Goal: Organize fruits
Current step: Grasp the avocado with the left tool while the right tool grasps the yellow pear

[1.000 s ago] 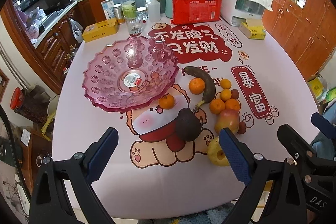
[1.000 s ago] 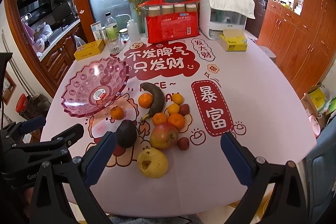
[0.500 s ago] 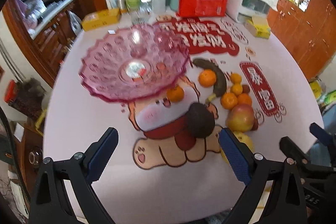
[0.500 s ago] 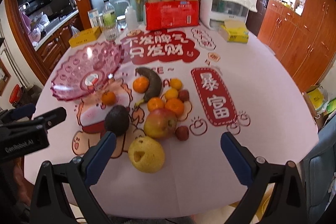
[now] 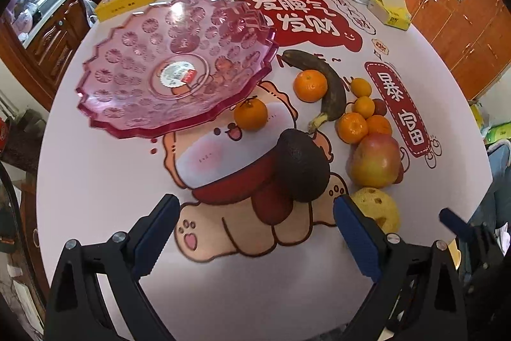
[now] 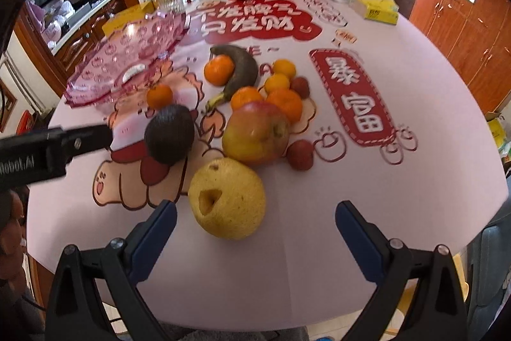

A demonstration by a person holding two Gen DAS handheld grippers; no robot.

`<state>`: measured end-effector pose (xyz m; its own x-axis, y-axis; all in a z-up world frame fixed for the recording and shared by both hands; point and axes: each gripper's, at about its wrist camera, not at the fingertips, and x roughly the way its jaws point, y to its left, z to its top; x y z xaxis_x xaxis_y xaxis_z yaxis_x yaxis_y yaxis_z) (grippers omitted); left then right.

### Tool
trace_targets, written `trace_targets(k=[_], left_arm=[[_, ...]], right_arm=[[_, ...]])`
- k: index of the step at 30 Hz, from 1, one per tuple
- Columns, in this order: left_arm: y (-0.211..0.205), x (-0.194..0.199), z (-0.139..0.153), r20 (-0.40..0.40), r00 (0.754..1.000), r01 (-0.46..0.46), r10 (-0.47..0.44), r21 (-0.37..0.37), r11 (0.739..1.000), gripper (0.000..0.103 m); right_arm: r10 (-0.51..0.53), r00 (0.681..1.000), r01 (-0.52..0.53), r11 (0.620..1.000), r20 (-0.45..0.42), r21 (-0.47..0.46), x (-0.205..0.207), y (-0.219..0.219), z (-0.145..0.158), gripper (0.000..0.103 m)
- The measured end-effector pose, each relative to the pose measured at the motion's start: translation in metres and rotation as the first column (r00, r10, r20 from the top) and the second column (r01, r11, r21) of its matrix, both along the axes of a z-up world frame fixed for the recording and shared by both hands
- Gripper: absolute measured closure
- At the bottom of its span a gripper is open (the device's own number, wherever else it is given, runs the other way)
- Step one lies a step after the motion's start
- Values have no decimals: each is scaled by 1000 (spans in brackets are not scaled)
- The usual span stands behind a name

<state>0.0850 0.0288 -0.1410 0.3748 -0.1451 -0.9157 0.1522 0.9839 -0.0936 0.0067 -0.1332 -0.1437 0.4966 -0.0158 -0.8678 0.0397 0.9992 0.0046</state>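
The yellow pear point(image 6: 227, 197) sits on the bench point(image 6: 399, 197), nearest fruit, straight ahead of the right gripper point(image 6: 255, 224), slightly left of its centreline; both it and the left gripper point(image 5: 255, 221) are released, empty. The pink bowl point(image 5: 127, 120) lies far left.

Bare printed tabletop point(image 5: 105, 181) lies between the left jaws; a dark avocado point(image 5: 303, 166) just ahead-right and a yellow pear point(image 6: 227, 197) between the right jaws block passage.
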Motion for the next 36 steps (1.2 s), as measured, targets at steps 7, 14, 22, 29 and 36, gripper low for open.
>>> trace_targets(k=[7,14,22,29,36], left_arm=[[-7,13,-18,-33,999,10,-10,-2,1000,7],[-13,24,-29,-54,998,13,-14,-11,1000,7],[-29,37,-41,-86,996,11,-14,-32,999,7],[-44,50,-56,-143,990,-6,-3,-62,998,27],[-53,50,-71,-182,983,-16,6,-56,998,46]], right_arm=[[33,998,-33,999,-47,7,15,9,-34,13],[93,992,-86,993,-81,84,30,14,-53,34],[124,989,-113,987,-86,117,29,8,-54,36],[150,985,-137,982,-91,129,25,-2,-55,36],[195,976,-182,974,-93,132,27,-4,-55,36]])
